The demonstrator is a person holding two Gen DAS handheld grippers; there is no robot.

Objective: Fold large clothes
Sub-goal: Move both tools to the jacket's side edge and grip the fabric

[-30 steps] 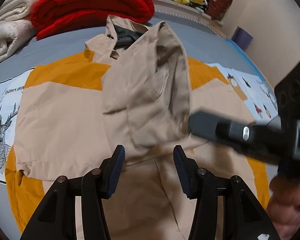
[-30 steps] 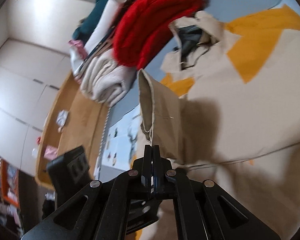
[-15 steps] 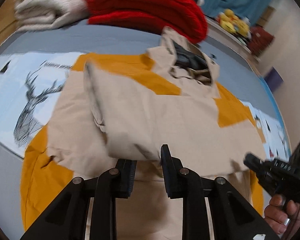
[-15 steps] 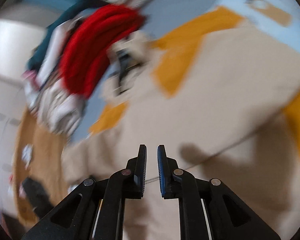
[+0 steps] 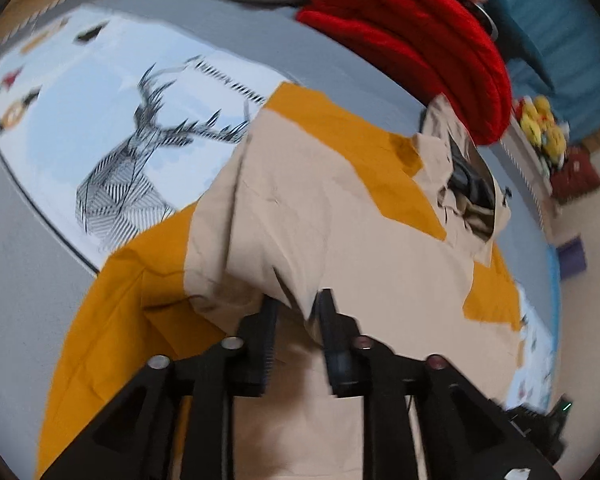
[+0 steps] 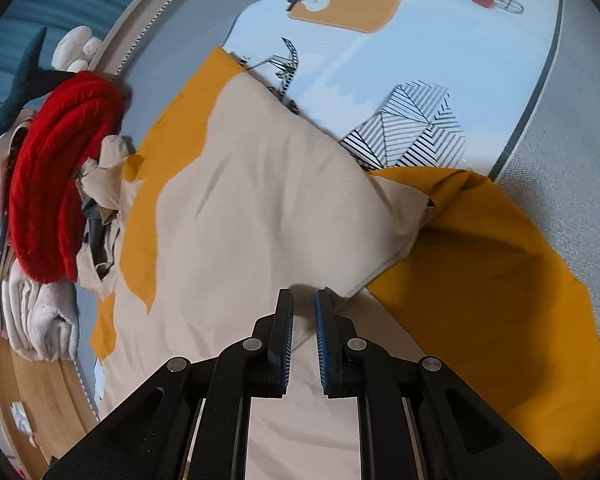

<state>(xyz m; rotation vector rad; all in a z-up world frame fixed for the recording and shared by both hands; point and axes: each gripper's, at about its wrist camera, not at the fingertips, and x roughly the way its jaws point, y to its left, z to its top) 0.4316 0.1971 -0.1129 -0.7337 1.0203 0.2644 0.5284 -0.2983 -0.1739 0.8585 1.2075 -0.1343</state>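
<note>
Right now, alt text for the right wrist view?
The right hand-held gripper hovers with its jaws slightly apart over the hem of a beige and mustard jacket spread on a printed bedsheet. Nothing is between the jaws. A folded red sweater lies on a clothes pile beyond the collar.
</note>
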